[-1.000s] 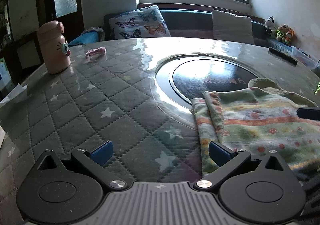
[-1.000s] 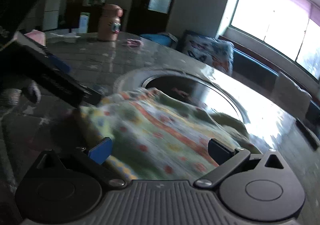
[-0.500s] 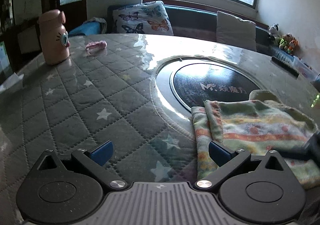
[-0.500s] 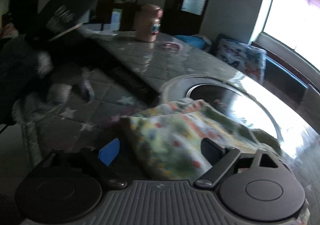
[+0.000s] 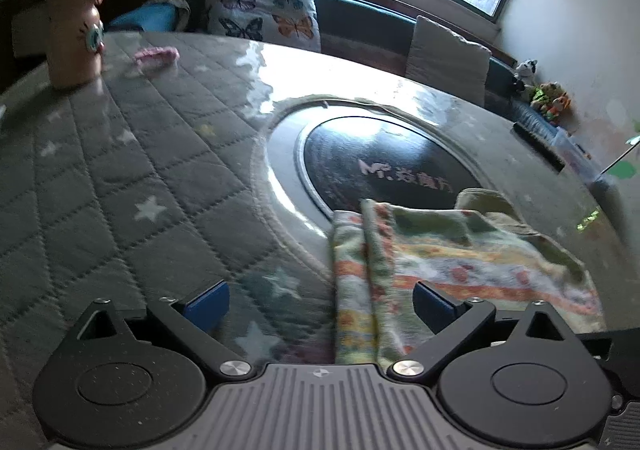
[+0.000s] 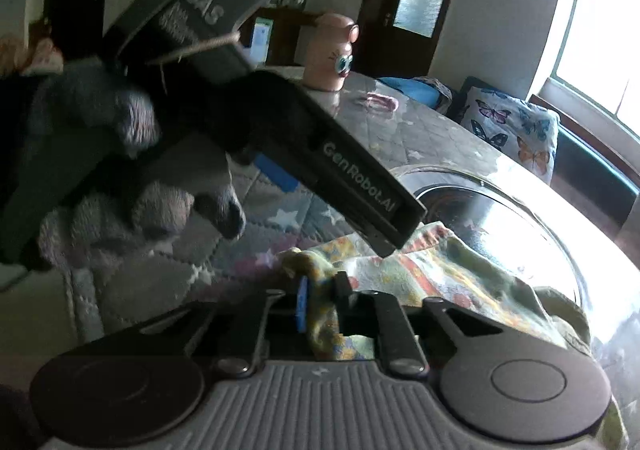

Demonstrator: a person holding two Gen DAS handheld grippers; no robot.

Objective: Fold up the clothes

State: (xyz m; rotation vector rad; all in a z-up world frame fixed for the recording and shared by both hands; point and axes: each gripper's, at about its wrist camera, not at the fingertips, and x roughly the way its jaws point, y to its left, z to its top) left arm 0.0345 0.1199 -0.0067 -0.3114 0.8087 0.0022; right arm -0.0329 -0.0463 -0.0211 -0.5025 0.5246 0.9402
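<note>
Right gripper (image 6: 320, 300) clamps a bunched corner of the patterned garment (image 5: 440, 262), fingers pinched tight on the fabric. Left gripper (image 5: 320, 302) hangs wide open, nothing between its blue pads (image 5: 208, 304), the garment's folded edge lying between the fingers on the quilted table (image 5: 120, 178). The garment sits at four o'clock of the dark round inset (image 5: 380, 166). Pink bottle (image 5: 74, 30) stands at ten o'clock.

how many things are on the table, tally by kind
garment: 1
pink bottle: 1
small pink item: 1
dark remote-like bar: 1
total: 4
The right gripper is shut on the garment; the left gripper is open beside it.
</note>
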